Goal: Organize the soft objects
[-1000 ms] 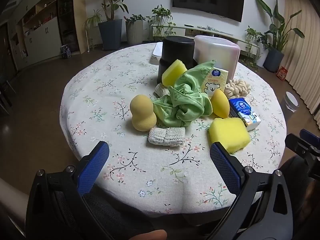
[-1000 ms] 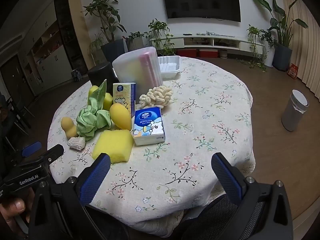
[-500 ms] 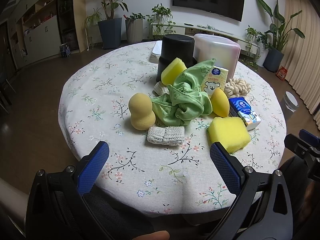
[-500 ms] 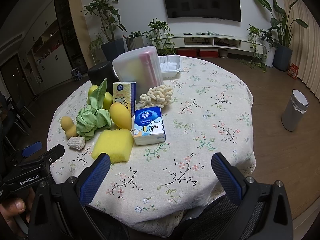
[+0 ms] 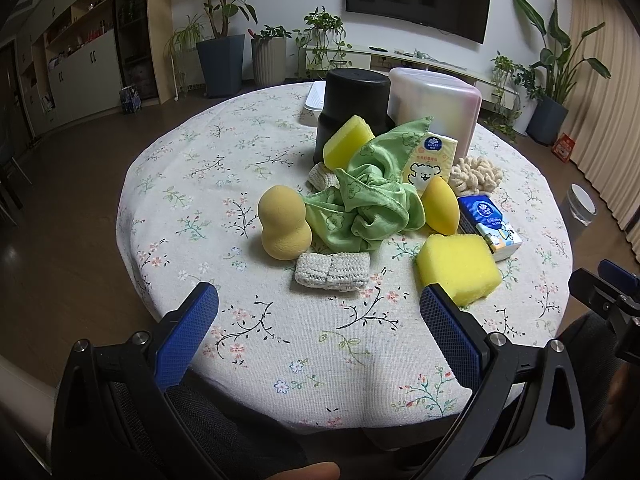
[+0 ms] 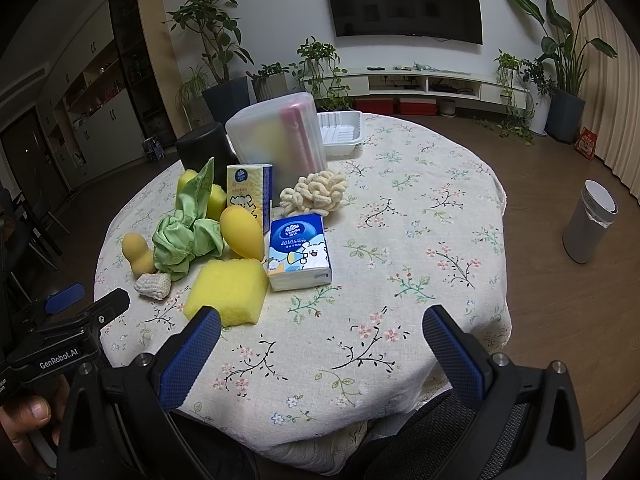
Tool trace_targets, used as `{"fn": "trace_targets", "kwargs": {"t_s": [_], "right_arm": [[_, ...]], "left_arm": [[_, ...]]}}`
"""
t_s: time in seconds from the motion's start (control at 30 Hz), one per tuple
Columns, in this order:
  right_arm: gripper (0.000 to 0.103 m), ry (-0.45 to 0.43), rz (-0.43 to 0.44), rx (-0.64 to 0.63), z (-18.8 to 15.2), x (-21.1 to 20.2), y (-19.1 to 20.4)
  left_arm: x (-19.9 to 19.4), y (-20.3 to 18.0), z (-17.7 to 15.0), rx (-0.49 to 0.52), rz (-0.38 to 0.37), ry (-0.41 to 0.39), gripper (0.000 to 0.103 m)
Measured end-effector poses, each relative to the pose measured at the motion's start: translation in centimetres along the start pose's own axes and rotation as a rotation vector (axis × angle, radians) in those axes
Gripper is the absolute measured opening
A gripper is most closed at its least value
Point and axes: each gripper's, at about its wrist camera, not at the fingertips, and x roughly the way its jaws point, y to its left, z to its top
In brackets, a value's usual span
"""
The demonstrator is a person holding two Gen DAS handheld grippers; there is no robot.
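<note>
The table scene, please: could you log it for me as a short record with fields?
surface: round table under a floral cloth
soft items: green cloth, two yellow sponges, gourd-shaped sponge, egg-shaped sponge, knitted pad, cream chenille piece
tissue packs: blue pack lying flat, yellow pack upright
containers: black canister, translucent box, white tray
left gripper: open, empty
right gripper: open, empty

Mid-frame cluster: crumpled green cloth (image 5: pixel 368 208), gourd-shaped beauty sponge (image 5: pixel 282 228) upright at its left, teardrop sponge (image 5: pixel 440 210) at its right, flat yellow sponge (image 5: pixel 458 268) lower right, folded knit cloth (image 5: pixel 332 276) below, cream chenille piece (image 5: pixel 476 174) upper right.
</note>
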Motion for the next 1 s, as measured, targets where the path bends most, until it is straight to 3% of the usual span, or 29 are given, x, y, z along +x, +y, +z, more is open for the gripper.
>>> {"fn": "trace_targets", "kwargs": {"t_s": [1.0], "right_arm": [[0.103, 0.001, 0.000, 0.001, -0.10, 0.08, 0.04]], "left_arm": [[0.04, -0.03, -0.09, -0.004, -0.003, 0.004, 0.102]]}}
